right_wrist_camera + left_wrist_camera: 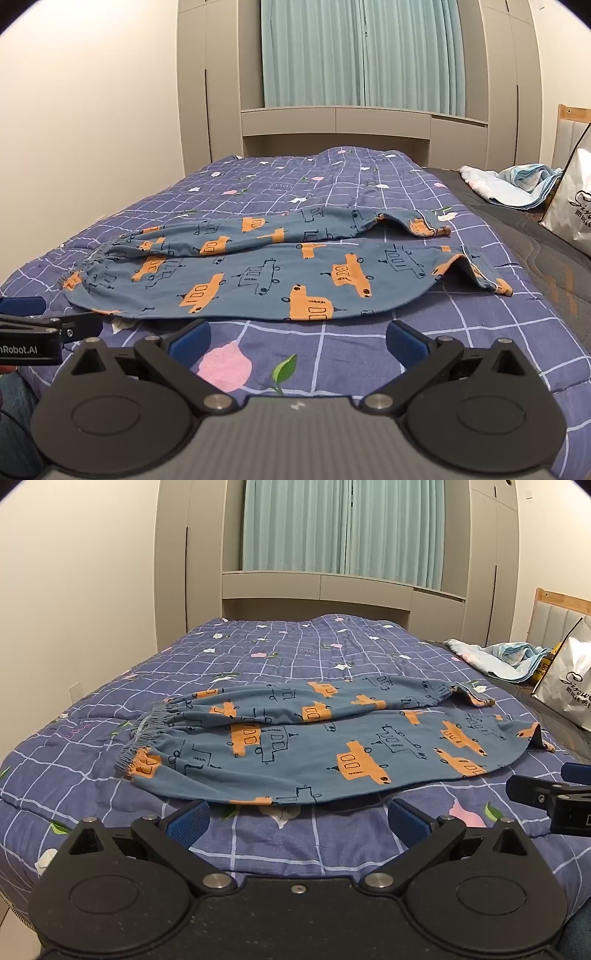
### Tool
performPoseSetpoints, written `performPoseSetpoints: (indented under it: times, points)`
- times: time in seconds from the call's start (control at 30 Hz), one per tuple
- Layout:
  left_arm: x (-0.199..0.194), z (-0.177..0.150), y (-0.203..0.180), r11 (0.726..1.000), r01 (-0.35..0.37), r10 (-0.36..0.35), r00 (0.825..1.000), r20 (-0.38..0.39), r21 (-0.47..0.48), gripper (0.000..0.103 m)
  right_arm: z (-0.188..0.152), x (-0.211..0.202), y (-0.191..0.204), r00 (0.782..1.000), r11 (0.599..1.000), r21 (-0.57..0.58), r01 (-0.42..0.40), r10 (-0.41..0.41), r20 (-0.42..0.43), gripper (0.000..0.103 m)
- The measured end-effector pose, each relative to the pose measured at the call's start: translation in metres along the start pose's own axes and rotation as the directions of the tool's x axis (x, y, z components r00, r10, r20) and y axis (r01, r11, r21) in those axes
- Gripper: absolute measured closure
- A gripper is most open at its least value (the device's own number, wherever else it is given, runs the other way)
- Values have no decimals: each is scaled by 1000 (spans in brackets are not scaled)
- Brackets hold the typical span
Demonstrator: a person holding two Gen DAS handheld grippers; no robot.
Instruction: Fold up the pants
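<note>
- The pants (314,738), blue with orange and outlined vehicles, lie on the checked quilt (110,686) of the bed, crosswise to both cameras and near its front edge.
- At the left end, the elastic waistband (147,734) is bunched and gapes a little; it is not squared up.
- Across the middle, the two legs lie side by side, the far one partly overlapping the near one. No fold shows yet: by my judgement, folding leg onto leg and then end to end is all still to do.
- At the right end, the near cuff (484,277) is turned up and the far cuff (428,227) is crumpled.
- The left gripper (297,818) hovers just short of the near hem, jaws spread wide, holding nothing.
- The right gripper (297,338), just beside it, is likewise spread wide and empty.
</note>
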State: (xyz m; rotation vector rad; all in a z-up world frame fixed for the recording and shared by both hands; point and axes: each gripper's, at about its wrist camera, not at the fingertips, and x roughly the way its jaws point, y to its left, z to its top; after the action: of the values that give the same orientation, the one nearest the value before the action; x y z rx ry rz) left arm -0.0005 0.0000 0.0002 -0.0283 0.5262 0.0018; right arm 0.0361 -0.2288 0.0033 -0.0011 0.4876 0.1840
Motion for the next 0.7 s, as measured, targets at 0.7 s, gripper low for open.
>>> performPoseSetpoints:
  times: [0.7]
  points:
    - [0,0,0,1000,-1,1,1000,-2,0,1,1,-3,1,1000,1000,1,1,-1,-2,0]
